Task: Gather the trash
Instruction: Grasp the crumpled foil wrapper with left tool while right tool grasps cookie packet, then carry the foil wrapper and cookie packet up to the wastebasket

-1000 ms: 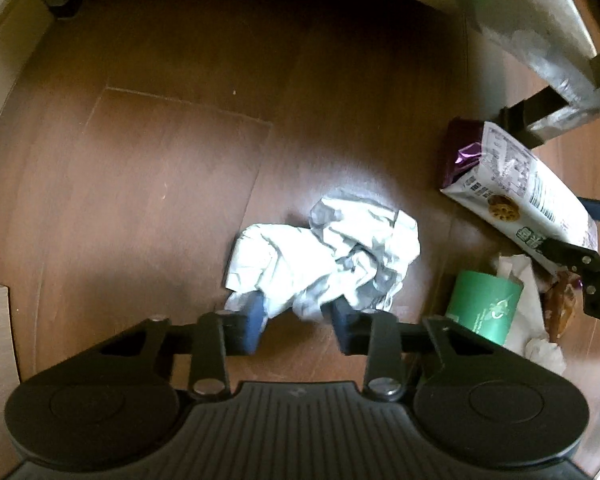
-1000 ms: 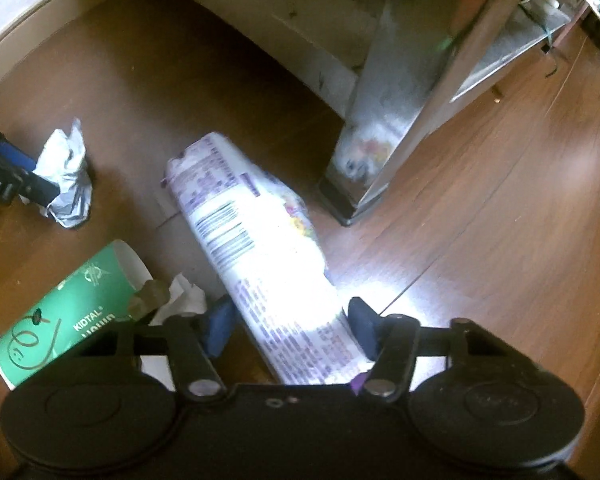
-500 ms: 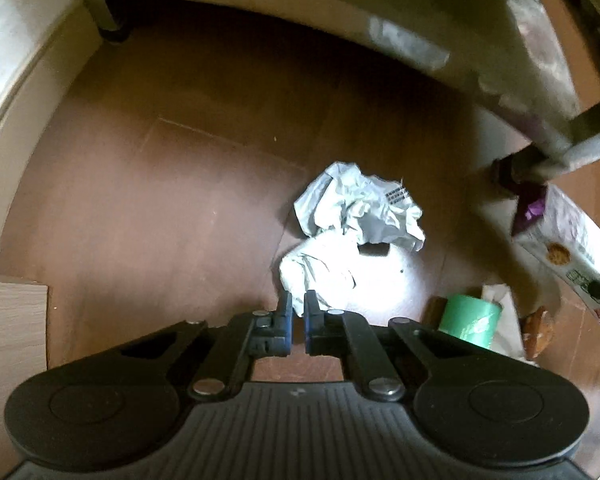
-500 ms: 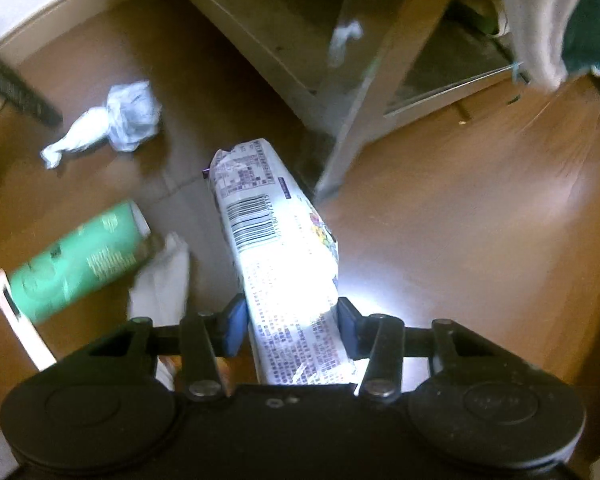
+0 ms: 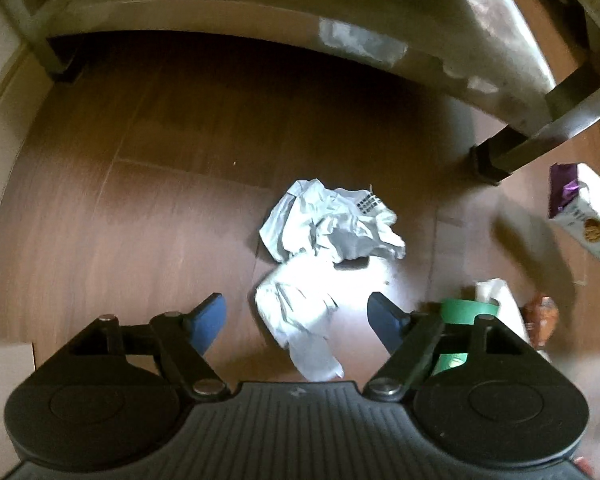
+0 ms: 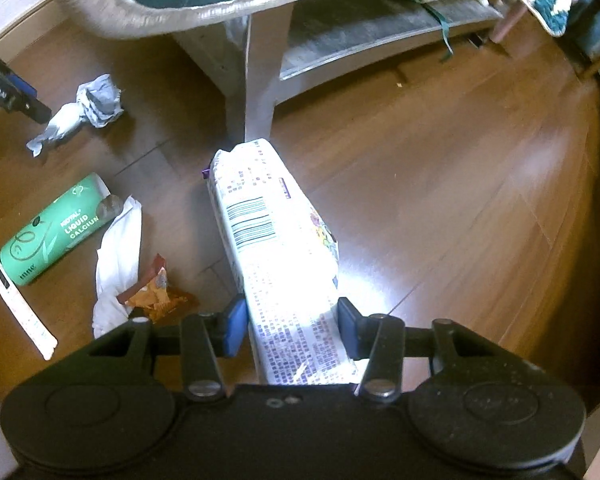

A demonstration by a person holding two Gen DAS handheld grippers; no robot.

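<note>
A crumpled white wrapper (image 5: 324,256) lies on the brown wooden floor. My left gripper (image 5: 298,320) is open above its near end, one finger on each side, not holding it. The wrapper also shows in the right wrist view (image 6: 80,112). My right gripper (image 6: 290,326) is shut on a long white and purple snack bag (image 6: 276,248) and holds it lifted off the floor. The bag also shows at the right edge of the left wrist view (image 5: 588,220).
A green tube (image 6: 52,228), a white tissue (image 6: 118,256), an orange-brown wrapper (image 6: 158,294) and a white strip (image 6: 20,308) lie on the floor at left. A grey table leg (image 6: 260,80) and low shelf (image 6: 380,28) stand ahead.
My left gripper shut and then opened again, rising away from the wrapper, which stays on the floor. My right gripper closed on the snack bag and lifted it.
</note>
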